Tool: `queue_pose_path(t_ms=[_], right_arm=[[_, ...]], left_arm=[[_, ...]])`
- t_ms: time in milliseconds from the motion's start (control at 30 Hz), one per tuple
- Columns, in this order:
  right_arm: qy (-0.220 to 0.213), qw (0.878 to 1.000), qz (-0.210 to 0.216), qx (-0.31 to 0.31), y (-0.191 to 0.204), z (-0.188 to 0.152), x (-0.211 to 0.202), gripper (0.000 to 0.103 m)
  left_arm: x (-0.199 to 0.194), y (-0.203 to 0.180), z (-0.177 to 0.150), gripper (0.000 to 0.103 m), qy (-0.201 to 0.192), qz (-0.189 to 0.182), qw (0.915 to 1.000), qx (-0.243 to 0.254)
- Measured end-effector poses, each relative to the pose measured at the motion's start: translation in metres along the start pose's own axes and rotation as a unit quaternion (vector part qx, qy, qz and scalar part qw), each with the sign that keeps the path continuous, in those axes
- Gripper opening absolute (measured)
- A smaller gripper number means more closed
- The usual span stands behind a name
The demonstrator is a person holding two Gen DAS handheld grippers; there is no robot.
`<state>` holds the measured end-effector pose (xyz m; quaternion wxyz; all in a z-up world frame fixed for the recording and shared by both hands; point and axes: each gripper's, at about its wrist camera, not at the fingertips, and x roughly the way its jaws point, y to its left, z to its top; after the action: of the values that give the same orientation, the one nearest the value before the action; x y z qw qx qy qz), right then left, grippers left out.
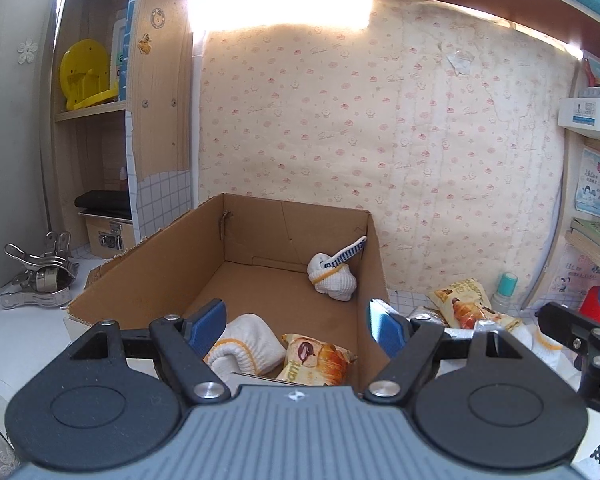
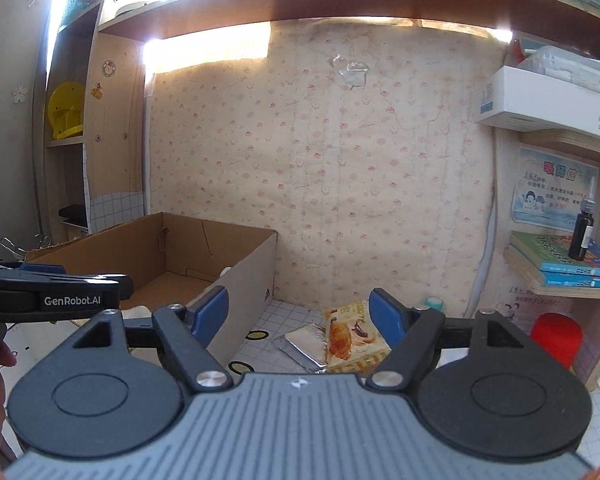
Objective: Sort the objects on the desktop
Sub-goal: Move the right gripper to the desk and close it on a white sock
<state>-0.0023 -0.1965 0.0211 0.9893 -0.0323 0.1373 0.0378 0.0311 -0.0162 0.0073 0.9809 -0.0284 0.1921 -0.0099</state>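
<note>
An open cardboard box (image 1: 148,276) stands on the desk. Inside it lie a rolled white glove (image 1: 332,280) at the far right, another white glove (image 1: 248,350) near the front, and a bread snack packet (image 1: 320,362). My left gripper (image 1: 296,316) hovers open over the box's near edge, with nothing between its pads. My right gripper (image 2: 298,304) is open too, right of the box (image 2: 244,304). Beyond its fingers a bread snack packet (image 2: 352,340) lies partly on a silver packet (image 2: 304,340) on the desk. More white gloves (image 1: 540,340) lie right of the box.
Metal clips (image 1: 40,276) lie left of the box. A red container (image 2: 556,336) and a green-capped bottle (image 1: 506,288) stand at the right. Shelves with books (image 2: 560,264) and a dark bottle (image 2: 582,236) close the right side. A papered wall stands behind.
</note>
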Motion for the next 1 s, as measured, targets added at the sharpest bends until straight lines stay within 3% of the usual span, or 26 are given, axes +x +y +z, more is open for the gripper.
queue_pose_path(t_ms=[333,533,767,1000], right_arm=[[0.031,0.995,-0.094,0.009,-0.059,-0.054,-0.058,0.081],[0.063,0.991,-0.119,0.02,-0.082,-0.09,-0.082,0.082],[0.087,0.993,-0.084,0.013,-0.068,-0.116,-0.082,0.088],[0.111,0.993,-0.032,-0.003,-0.047,-0.126,-0.067,0.088]], left_arm=[[-0.026,-0.035,-0.019,0.081,-0.004,-0.054,0.9982,0.025],[-0.032,-0.053,-0.028,0.082,0.003,-0.079,0.9962,0.036],[-0.03,-0.068,-0.036,0.082,0.009,-0.082,0.9949,0.058],[-0.028,-0.069,-0.034,0.082,0.007,-0.084,0.9948,0.057]])
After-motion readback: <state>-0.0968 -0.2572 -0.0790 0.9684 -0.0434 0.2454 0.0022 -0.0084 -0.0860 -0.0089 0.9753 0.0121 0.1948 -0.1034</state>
